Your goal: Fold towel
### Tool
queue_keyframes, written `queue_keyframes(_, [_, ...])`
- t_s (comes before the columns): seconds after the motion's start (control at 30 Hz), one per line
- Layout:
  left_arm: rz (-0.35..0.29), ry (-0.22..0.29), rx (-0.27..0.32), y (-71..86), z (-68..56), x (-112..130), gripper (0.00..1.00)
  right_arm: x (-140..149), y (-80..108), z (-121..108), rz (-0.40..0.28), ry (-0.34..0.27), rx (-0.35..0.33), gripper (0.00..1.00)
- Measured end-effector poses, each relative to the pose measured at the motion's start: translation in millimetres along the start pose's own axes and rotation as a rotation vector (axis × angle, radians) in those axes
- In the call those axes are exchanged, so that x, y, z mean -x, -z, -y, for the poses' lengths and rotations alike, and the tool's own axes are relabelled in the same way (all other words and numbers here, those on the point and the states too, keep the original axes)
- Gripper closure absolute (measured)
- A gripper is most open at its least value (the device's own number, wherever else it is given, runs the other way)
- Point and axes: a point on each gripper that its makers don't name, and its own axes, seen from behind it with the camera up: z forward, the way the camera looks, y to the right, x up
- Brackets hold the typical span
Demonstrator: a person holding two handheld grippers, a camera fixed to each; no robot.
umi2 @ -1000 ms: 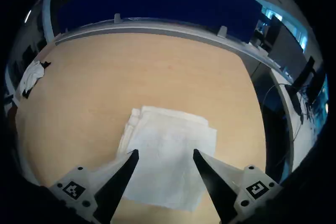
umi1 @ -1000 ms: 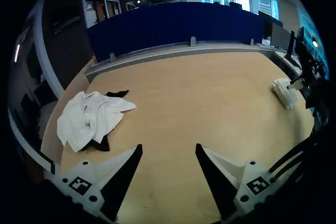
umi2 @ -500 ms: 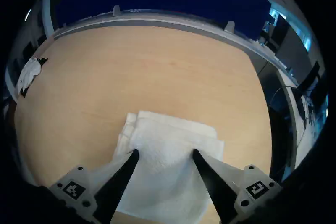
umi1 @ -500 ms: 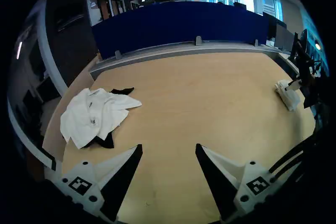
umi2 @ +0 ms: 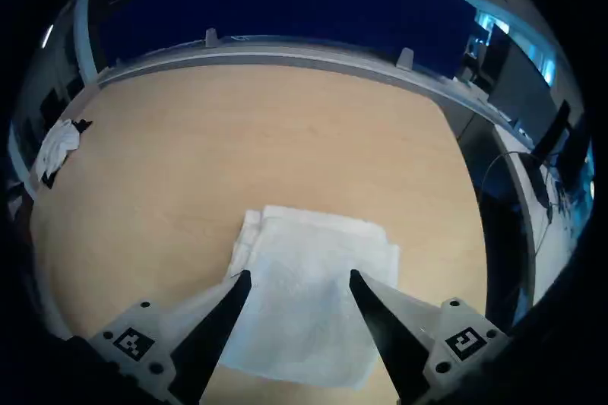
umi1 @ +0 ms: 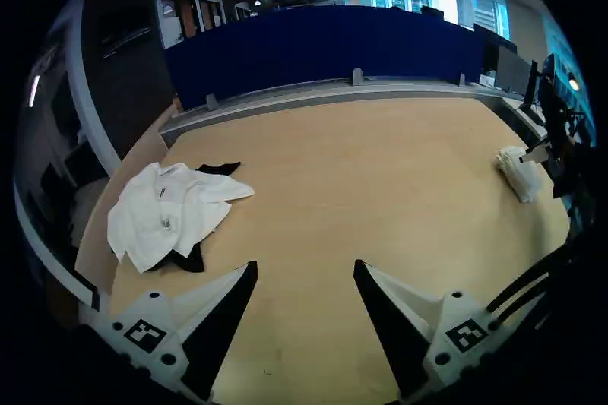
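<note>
Since 0.5 s ago the towel [umi2: 308,295] has flattened: the bunch betw. the right gripper [umi2: 299,274] fingers is gone, and the cloth now lies as a folded rectangle w/ stacked edges along its left side. Right jaws spread wide, nothing pinched. Tips sit over the towel's near half; contact w/ the cloth is unclear from this angle. Left gripper [umi1: 305,262] is also wide apart, holding nothing, over bare table [umi1: 357,177]. Left gripper view: towel at far right of table, well apart from crumpled white garment [umi1: 171,207] — it lies on a black cloth [umi1: 186,259] near the left edge. Blue partition [umi1: 327,44] behind table.
</note>
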Motion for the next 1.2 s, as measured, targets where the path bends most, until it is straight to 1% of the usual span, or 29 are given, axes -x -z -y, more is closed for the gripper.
queue_keyframes(0.07, [-0.005, 0.003, 0.001, 0.0, 0.1, -1, 0.06, 2, 6.7, 6, -0.006, -0.01, -0.01, 0.0])
queue_keyframes(0.2, [-0.015, 0.009, 0.007, 0.2, 0.1, -2, 0.06, 3, 20.1, 15, -0.035, -0.01, -0.002, 0.0])
queue_keyframes(0.27, [-0.021, 0.012, 0.009, 0.4, -0.2, -3, 0.06, 2, 28.0, 20, -0.054, -0.009, 0.003, 0.0])
queue_keyframes(0.4, [-0.035, 0.014, 0.013, -0.8, 0.3, -7, 0.06, -5, 45.7, 30, -0.111, -0.037, 0.017, 0.0])
queue_keyframes(0.57, [-0.053, 0.016, 0.013, -3.3, 2.5, -10, 0.06, -12, 71.8, 46, -0.203, -0.101, 0.034, 0.0])
queue_keyframes(0.63, [-0.061, 0.018, 0.015, -3.7, 2.2, -12, 0.06, -16, 83.1, 52, -0.247, -0.112, 0.046, 0.0])
queue_keyframes(0.77, [-0.082, 0.022, 0.02, -4.5, 1.5, -16, 0.06, -26, 103.4, 60, -0.33, -0.124, 0.081, 0.0])
queue_keyframes(0.97, [-0.109, 0.035, 0.024, -7.8, 1.8, -25, 0.06, -41, 124.6, 74, -0.436, -0.13, 0.114, 0.0])
queue_keyframes(1.07, [-0.131, 0.044, 0.027, -7.9, 1.9, -31, 0.06, -50, 136.0, 80, -0.491, -0.144, 0.128, 0.0])
queue_keyframes(1.2, [-0.174, 0.06, 0.024, -6.4, 4.2, -42, 0.06, -69, 159.6, 91, -0.606, -0.16, 0.13, 0.0])
